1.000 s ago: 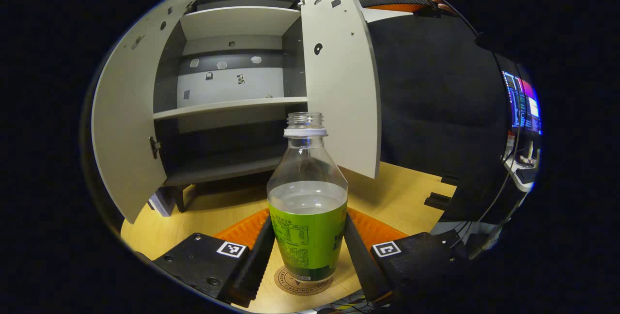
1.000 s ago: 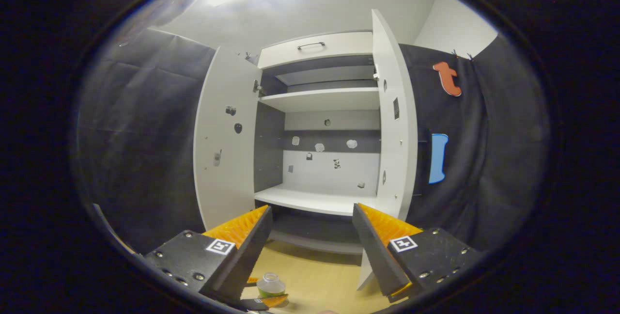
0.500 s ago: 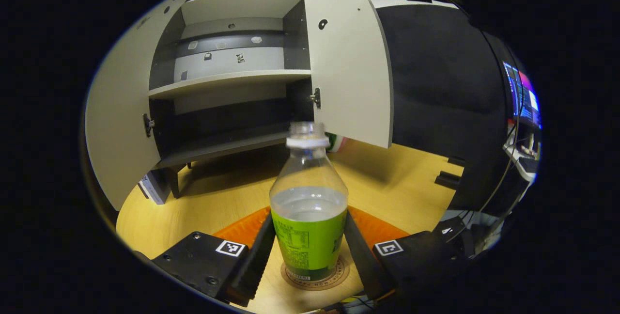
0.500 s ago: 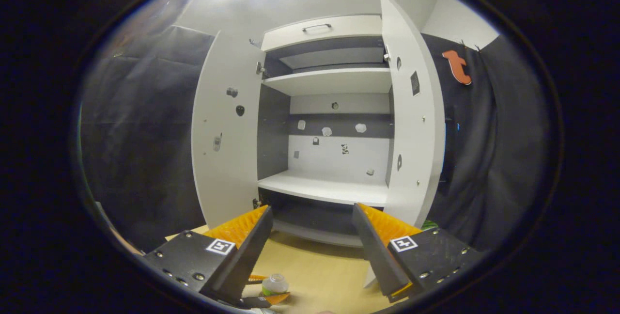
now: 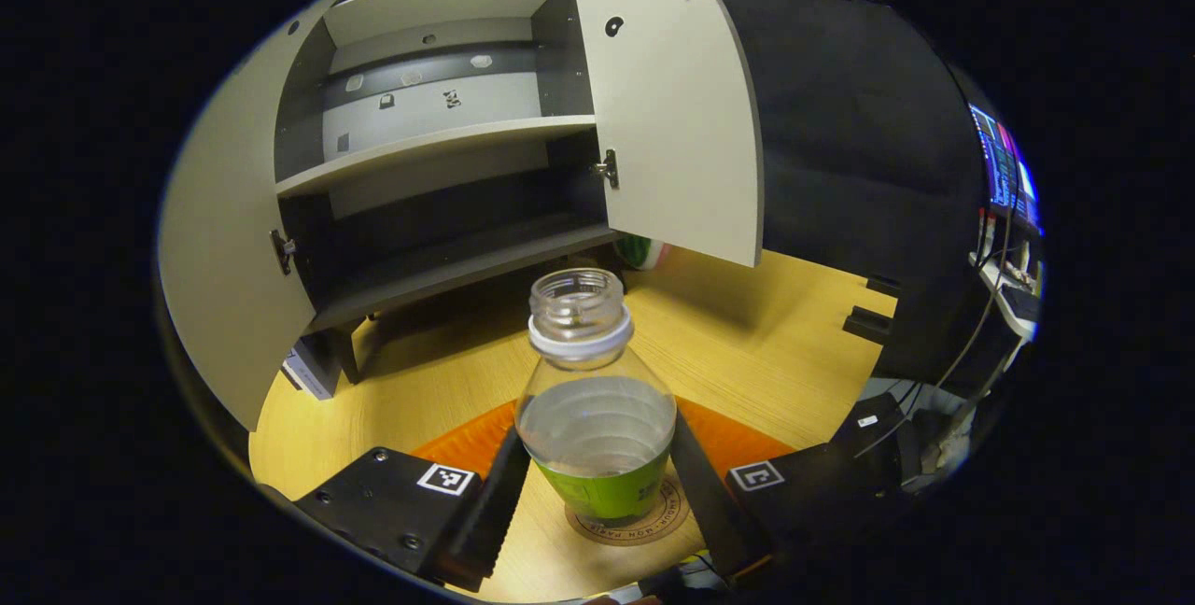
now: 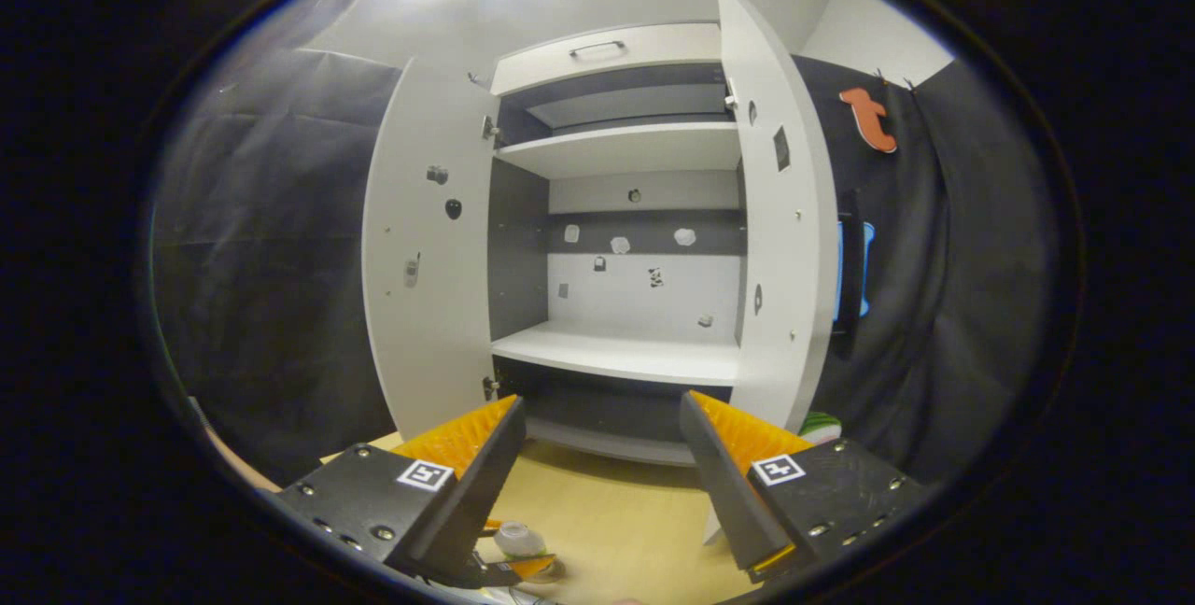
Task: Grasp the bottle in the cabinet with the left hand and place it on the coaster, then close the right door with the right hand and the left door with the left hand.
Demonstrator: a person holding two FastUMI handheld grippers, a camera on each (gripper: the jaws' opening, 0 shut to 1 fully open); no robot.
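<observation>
Step in hand: setting the bottle [image 5: 597,418] down on the coaster [image 5: 635,519]; by my read, the placing is all but done and the release is not.
Bottle: uncapped, part full of clear liquid, upright; its base sits over the coaster on the bench [image 5: 784,372]. Whether it bears its full weight there I cannot tell.
Left tool [image 5: 597,502]: fingers pressed against the bottle's lower body from both sides, holding it.
Right tool [image 6: 602,456]: fingers spread wide, nothing between them; hovers above the bench in front of the cabinet [image 6: 616,213], pointed into its open middle.
Cabinet: both doors stand open. Shelves look bare apart from small marks on the back panel.
Right door [image 6: 780,213]: swung out toward the viewer, its free edge just above and beyond the right tool's right finger.
Left door [image 6: 420,250]: swung wide, away from the cabinet's opening on the bottle's side.
Next move, as I judge: open the left tool and draw it back level, so the fingers do not drag the bottle off the coaster or tip it; with no cap, a tilt would spill. Then the right tool goes to the outer face of the right door and pushes.
Open room: bare bench between the coaster and the cabinet's foot; the bottle stands well apart from the right door's sweep. A small green-and-red object [image 5: 642,252] lies beneath that door's lower edge, near the cabinet; it might foul the swing, though I cannot tell.
</observation>
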